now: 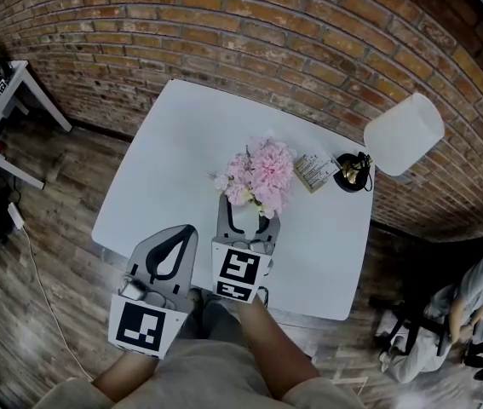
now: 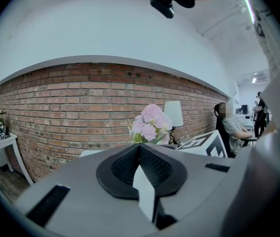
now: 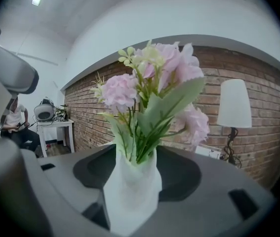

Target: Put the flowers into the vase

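Observation:
A bunch of pink flowers (image 1: 262, 173) with green leaves stands upright in a small white vase (image 1: 245, 220) near the middle of the white table (image 1: 181, 143). My right gripper (image 1: 248, 211) is open, one jaw on each side of the vase and a little room at the sides. In the right gripper view the vase (image 3: 132, 191) fills the space between the dark pads and the flowers (image 3: 149, 83) rise above it. My left gripper (image 1: 188, 230) is shut with nothing in it, at the table's near edge, left of the vase. Its own view shows the flowers (image 2: 150, 122) beyond the tips.
A white-shaded lamp (image 1: 403, 133) with a black base (image 1: 352, 173) stands at the table's far right corner, a printed card (image 1: 313, 170) beside it. A brick wall runs behind. A small white side table (image 1: 7, 100) is at far left, and a seated person (image 1: 480, 305) at right.

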The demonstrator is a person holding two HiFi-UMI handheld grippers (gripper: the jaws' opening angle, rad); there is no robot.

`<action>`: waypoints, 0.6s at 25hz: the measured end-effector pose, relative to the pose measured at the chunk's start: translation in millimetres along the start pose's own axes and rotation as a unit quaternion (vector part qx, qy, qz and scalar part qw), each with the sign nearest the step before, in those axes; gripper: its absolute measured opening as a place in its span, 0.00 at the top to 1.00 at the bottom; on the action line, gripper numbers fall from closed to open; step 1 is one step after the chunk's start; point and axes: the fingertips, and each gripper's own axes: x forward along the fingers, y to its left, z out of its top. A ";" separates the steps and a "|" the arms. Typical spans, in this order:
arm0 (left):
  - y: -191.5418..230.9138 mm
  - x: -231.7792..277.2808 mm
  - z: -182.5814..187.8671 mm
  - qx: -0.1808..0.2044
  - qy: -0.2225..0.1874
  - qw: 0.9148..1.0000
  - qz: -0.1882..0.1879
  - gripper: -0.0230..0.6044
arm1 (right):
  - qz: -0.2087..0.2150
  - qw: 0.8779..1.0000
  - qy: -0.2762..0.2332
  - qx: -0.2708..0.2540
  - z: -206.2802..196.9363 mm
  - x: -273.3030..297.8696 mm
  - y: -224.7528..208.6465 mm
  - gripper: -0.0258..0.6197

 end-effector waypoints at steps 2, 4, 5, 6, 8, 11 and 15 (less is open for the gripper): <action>0.2 -1.7 0.3 -0.001 0.000 1.000 0.000 0.95 | -0.001 1.000 0.003 0.001 -1.3 -1.3 0.4 0.58; -0.1 -2.8 0.5 -0.001 -0.001 1.000 0.000 0.95 | -0.003 1.000 0.007 0.003 -4.1 -3.5 0.1 0.58; -0.4 -3.3 0.6 -0.001 -0.002 1.000 0.000 0.95 | -0.005 1.000 0.010 0.004 -6.1 -4.9 -0.4 0.58; -0.6 -3.8 0.8 -0.001 -0.003 1.000 0.000 0.95 | -0.006 1.000 0.012 0.006 -8.1 -6.5 -1.0 0.58; -1.0 -5.0 1.4 -0.002 -0.004 1.000 0.000 0.95 | -0.010 1.000 0.016 0.009 -11.6 -9.8 -2.4 0.58; -2.3 -7.2 2.1 0.000 -0.007 1.000 -0.002 0.95 | -0.011 1.000 0.017 0.012 -13.8 -16.1 -3.1 0.58; -4.9 -9.2 3.5 -0.001 -0.011 1.000 -0.004 0.95 | -0.018 1.000 0.007 0.013 -10.5 -26.1 -5.7 0.69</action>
